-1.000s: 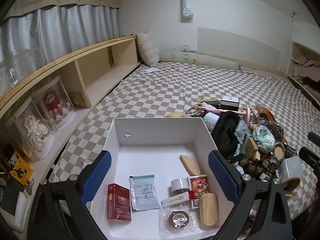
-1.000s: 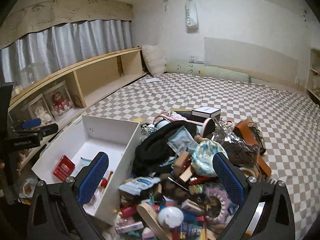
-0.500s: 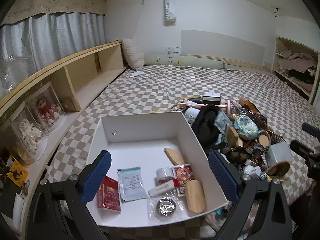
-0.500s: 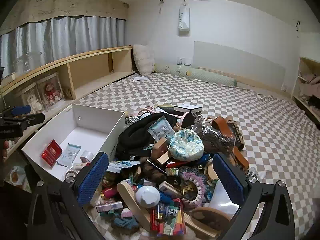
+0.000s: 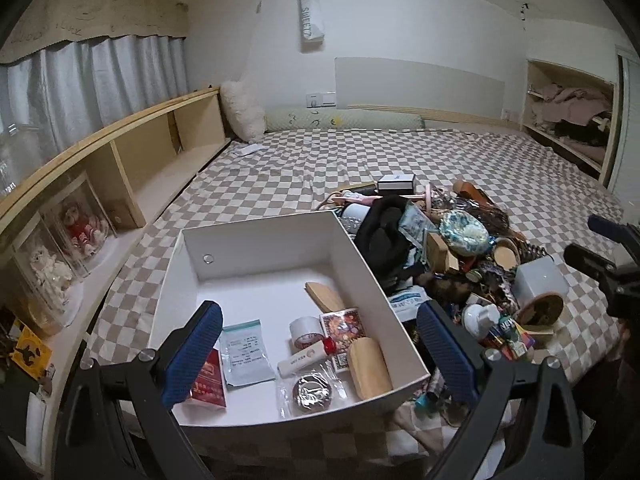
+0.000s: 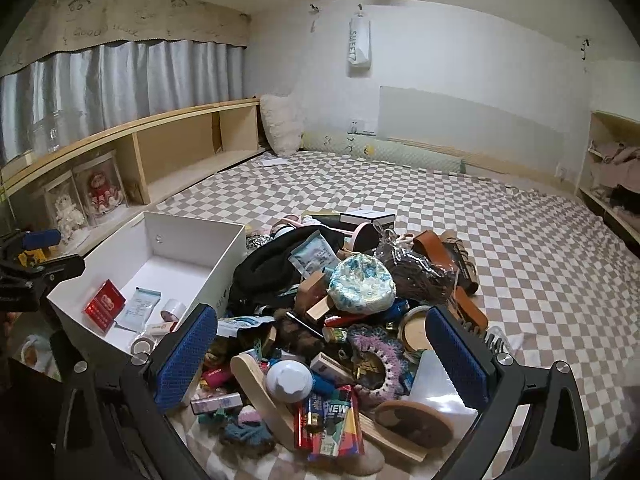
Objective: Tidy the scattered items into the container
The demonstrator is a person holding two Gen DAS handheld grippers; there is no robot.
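Note:
A white open box [image 5: 248,232] sits on the checkered bed; it also shows in the right wrist view [image 6: 192,232]. Inside lie a red packet [image 5: 208,380], a zip bag [image 5: 246,350], a tape roll [image 5: 306,330], a white tube [image 5: 302,360] and a wooden block [image 5: 368,368]. A pile of scattered items [image 6: 344,308] lies to the right of the box, with a black cloth [image 6: 276,268], a white round cap [image 6: 289,378] and a wooden disc [image 6: 414,420]. My left gripper [image 5: 320,356] is open and empty above the box's near end. My right gripper [image 6: 320,360] is open and empty above the pile.
A wooden shelf unit [image 5: 132,160] with boxed dolls [image 5: 80,224] runs along the left. A pillow [image 5: 242,114] and a bolster [image 5: 344,122] lie at the far wall. A shelf with clothes [image 5: 568,108] stands at the far right. The checkered bedsheet [image 6: 480,220] stretches beyond the pile.
Both grippers have pulled back and up, so the box and pile look smaller and farther. Both stay open and empty. Nothing in the box or pile has moved.

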